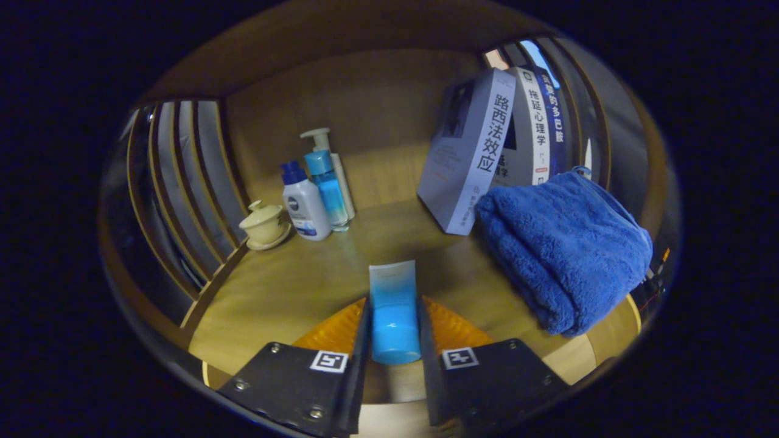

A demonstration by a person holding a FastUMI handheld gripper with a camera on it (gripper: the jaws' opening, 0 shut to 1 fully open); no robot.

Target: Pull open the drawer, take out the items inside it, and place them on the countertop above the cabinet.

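The tongs clamp a smooth blue squeeze tube between both fingers, above the glossy wooden table; a plush folded blue towel lies just beside them.

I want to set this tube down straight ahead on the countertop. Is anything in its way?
Nothing visible. The tool is shut on the blue tube, and the wooden countertop just ahead is bare. The blue towel lies off to one side, the bottles far beyond.
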